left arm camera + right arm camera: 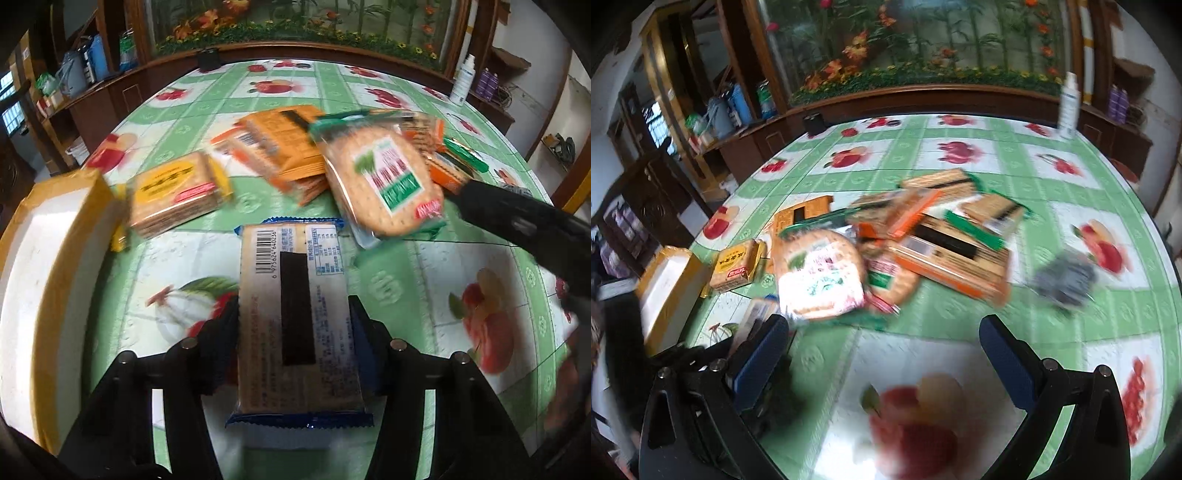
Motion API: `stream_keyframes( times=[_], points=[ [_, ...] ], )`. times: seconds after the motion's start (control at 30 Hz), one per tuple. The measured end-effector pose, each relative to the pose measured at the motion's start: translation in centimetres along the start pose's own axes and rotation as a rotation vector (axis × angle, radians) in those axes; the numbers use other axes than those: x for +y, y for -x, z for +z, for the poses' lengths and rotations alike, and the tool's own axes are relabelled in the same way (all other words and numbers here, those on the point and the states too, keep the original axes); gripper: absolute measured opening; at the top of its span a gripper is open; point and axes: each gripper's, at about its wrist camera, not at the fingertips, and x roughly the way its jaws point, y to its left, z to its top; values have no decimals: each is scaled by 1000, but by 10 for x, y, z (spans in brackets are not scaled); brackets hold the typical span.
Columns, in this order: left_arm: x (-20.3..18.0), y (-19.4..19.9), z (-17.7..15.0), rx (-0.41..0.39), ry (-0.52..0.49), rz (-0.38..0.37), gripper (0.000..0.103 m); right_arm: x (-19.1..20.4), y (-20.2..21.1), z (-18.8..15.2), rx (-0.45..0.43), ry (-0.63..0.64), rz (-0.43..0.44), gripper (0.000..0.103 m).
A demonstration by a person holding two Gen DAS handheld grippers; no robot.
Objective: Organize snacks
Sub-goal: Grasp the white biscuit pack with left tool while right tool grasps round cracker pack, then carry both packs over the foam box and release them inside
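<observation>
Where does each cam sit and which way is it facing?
Left wrist: on the left tongs, angled down at a blue-edged cracker packet between its fingers; right tongs' finger at right.
Right wrist: on the right tongs, open, angled down at the tablecloth.
Shared: round cracker pack, yellow-taped box.

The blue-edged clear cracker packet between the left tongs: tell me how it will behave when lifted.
The blue-edged clear cracker packet probably lifts stiffly: square crackers fill it in a flat block. It looks light for its size. The glossy film may slip on the left tongs' pads, and hard squeezing could crack the biscuits.
</observation>
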Motion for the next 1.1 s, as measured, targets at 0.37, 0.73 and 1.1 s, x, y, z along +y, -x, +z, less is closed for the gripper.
stream_keyframes(
  times=[0.37,0.73,1.1],
  points=[
    [26,12,-15,2,15,-14,57,36,-34,5,60,192,50,102],
    [39,21,-28,2,33,29,57,66,-43,-14,169,488,136,102],
    [48,25,-33,8,31,27,57,72,-25,-39,198,543,138,102]
  ],
)
